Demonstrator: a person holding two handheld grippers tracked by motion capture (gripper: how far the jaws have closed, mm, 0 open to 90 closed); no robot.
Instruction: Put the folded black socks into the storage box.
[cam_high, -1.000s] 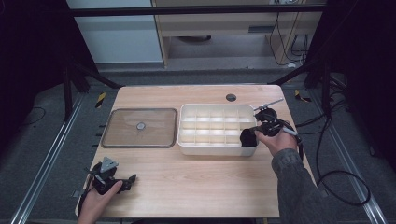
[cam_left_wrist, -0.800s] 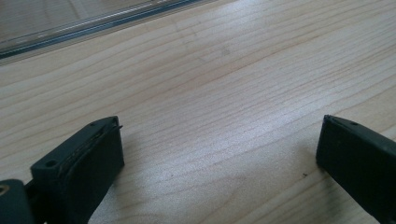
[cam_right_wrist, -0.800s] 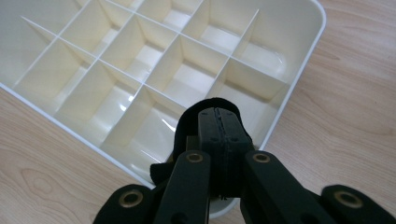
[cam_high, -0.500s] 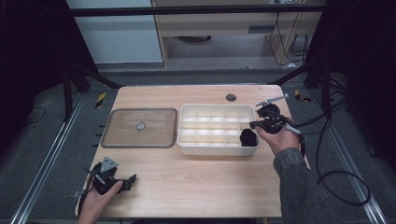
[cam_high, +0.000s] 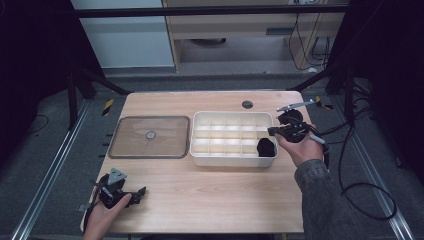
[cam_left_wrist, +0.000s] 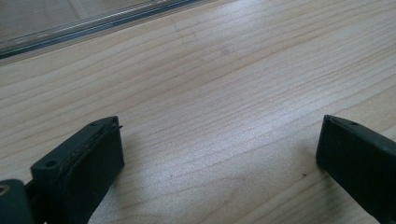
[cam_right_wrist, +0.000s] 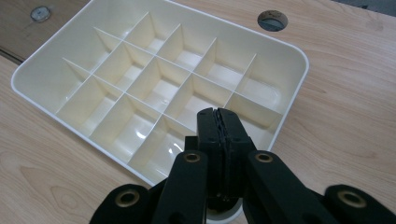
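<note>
Black and clenched, your right claw (cam_right_wrist: 219, 114) has its two jaws pressed flat together. You can see nothing between them. Its tip hangs over the corner cell of the white box (cam_right_wrist: 299, 60), the cell nearest your right hand (cam_high: 300, 147).

That tip has stayed over the same cell for the last second. Your hand behind it has only slid a little to the right. So it looks like nothing has gone in or come out yet. Every cell you can see is bare, but the claw hides part of the corner one.

The box sits in the middle of the wooden table (cam_high: 210, 200), with its long side facing you. Its see-through lid (cam_high: 135, 145) lies flat just beside it, on your left, so the box is open and ready.

Your left claw (cam_high: 140, 192) is far from all this, low over the near left corner of the table. Its jaws are spread wide over bare wood.
</note>
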